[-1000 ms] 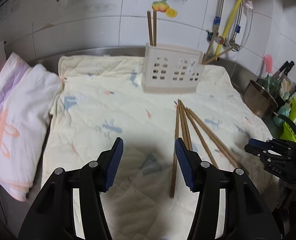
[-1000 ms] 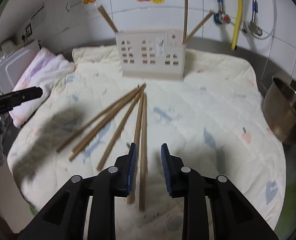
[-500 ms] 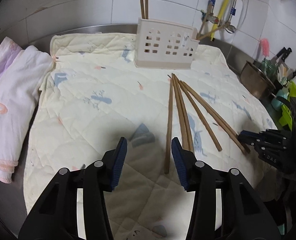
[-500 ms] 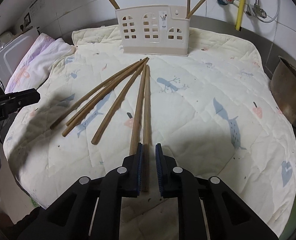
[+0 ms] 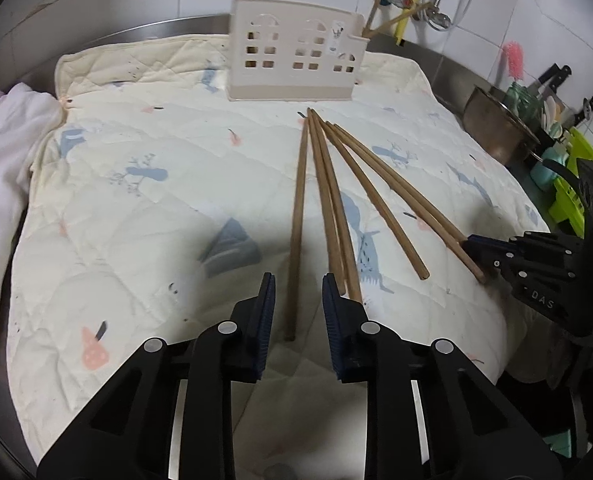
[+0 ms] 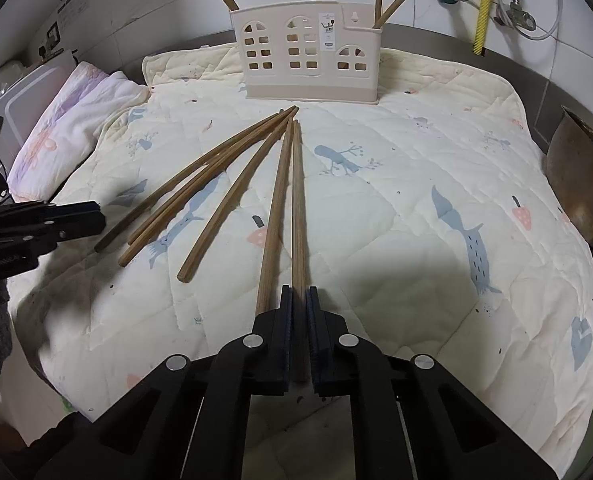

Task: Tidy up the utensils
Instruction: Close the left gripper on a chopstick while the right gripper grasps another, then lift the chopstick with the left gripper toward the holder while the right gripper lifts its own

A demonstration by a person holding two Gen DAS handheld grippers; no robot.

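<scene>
The right gripper [image 6: 299, 300] has its jaws clenched on the rightmost chopstick [image 6: 297, 200], which lies on the quilt [image 6: 396, 200]. The left gripper [image 5: 296, 292] is released, jaws on either side of the leftmost chopstick [image 5: 298, 208]. The holder [image 6: 306, 60] stands far.

Our left gripper [image 5: 295, 292] hangs low with its blue pads [image 5: 266, 304] parted. Our right gripper [image 6: 299, 312] sits low too, its pads [image 6: 285, 320] nearly together, pinching a chopstick [image 6: 299, 240] between them.
</scene>
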